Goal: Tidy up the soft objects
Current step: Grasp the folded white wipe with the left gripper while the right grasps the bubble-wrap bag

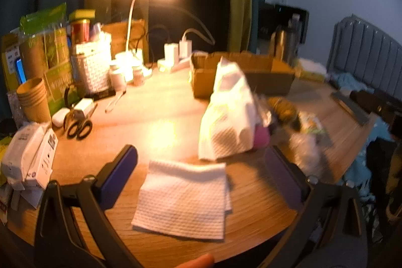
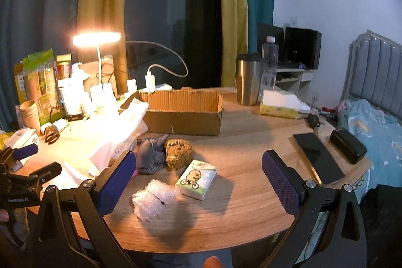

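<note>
My left gripper [image 1: 201,177] and right gripper [image 2: 198,180] both gape, holding nothing. The cardboard box [image 2: 184,114] looks empty (far interior hidden); folded cloth [image 1: 183,200], bubble wrap [image 2: 153,200], tissue pack [image 2: 197,178] lie on the table [image 2: 238,205].

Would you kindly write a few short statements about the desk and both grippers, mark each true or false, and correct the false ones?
1. Both grippers are open and hold nothing. True: the left gripper and the right gripper each show spread fingers with nothing between them.
2. The desk lamp is switched off. False: it glows brightly.
3. The folded white cloth lies flat on the table. True.
4. The tissue pack lies inside the cardboard box. False: it lies on the table, in front of the box.
5. The phone stands upright against the steel tumbler. False: it lies flat near the table's right edge.
</note>
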Motion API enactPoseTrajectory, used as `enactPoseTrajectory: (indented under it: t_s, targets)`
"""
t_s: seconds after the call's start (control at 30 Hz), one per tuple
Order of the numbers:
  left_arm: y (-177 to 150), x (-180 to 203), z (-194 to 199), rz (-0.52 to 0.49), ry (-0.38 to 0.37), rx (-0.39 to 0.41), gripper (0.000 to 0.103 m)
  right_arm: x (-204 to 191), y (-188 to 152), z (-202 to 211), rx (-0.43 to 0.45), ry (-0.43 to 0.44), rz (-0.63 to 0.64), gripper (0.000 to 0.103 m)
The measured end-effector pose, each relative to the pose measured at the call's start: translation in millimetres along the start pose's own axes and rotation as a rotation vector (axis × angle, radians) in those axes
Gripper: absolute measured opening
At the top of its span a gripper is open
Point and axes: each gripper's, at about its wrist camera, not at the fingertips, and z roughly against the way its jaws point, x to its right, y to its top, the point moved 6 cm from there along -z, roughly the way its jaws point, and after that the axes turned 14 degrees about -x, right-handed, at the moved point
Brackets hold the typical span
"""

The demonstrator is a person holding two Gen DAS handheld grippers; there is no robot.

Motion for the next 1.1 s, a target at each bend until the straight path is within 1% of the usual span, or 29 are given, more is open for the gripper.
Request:
enactPoseTrajectory:
  t_s: [0.17, 0.3, 0.43, 0.53, 0.67, 0.77, 0.83, 0.87, 0.9, 0.93, 0.97, 1.0, 1.03, 1.07, 1.1]
  targets:
    - [-14.2, -8.0, -25.6, -0.004, 0.038, -0.074, 0.102, -4.3, -9.7, -22.9, -0.061, 0.021, 0.008, 0.102]
    - [-24.9, -9.9, -46.6, -0.026, 0.062, -0.136, 0.102, -11.0, -15.5, -40.6, -0.106, 0.044, 0.017, 0.102]
    - [-30.3, -9.7, -61.3, -0.047, 0.073, -0.183, 0.102, -21.6, -20.1, -57.0, -0.15, 0.076, 0.035, 0.102]
    - [-34.1, -10.8, -72.8, -0.064, 0.095, -0.22, 0.102, -30.9, -23.4, -69.3, -0.186, 0.116, 0.048, 0.102]
    - [-34.5, -15.1, -76.0, -0.055, 0.07, -0.235, 0.102, -42.5, -27.1, -79.3, -0.223, 0.156, 0.072, 0.102]
    - [-33.8, -19.3, -79.4, -0.031, 0.035, -0.259, 0.102, -50.0, -29.6, -87.5, -0.248, 0.186, 0.086, 0.102]
    - [-33.0, -19.5, -79.9, -0.031, 0.03, -0.264, 0.101, -54.8, -32.1, -93.1, -0.269, 0.195, 0.098, 0.102]
    - [-32.9, -19.2, -80.2, -0.032, 0.028, -0.266, 0.1, -57.0, -33.4, -95.5, -0.278, 0.199, 0.103, 0.1]
    - [-32.7, -18.9, -80.3, -0.034, 0.024, -0.267, 0.095, -58.6, -34.5, -98.1, -0.287, 0.203, 0.108, 0.097]
    - [-32.2, -18.5, -80.0, -0.038, 0.019, -0.266, 0.094, -59.6, -35.9, -101.0, -0.301, 0.208, 0.11, 0.091]
    - [-31.7, -17.8, -79.3, -0.042, 0.015, -0.26, 0.09, -60.3, -37.2, -103.4, -0.312, 0.207, 0.112, 0.085]
    - [-31.7, -16.9, -78.4, -0.045, 0.012, -0.258, 0.083, -60.5, -38.4, -106.3, -0.324, 0.203, 0.112, 0.083]
    - [-31.8, -15.4, -77.3, -0.05, 0.006, -0.255, 0.077, -61.0, -39.7, -107.3, -0.331, 0.204, 0.111, 0.078]
    - [-31.8, -12.7, -76.0, -0.061, -0.005, -0.253, 0.065, -62.0, -40.7, -108.3, -0.341, 0.207, 0.112, 0.069]
    - [-31.6, -9.7, -74.4, -0.073, -0.015, -0.251, 0.052, -63.5, -41.4, -109.2, -0.351, 0.213, 0.118, 0.064]
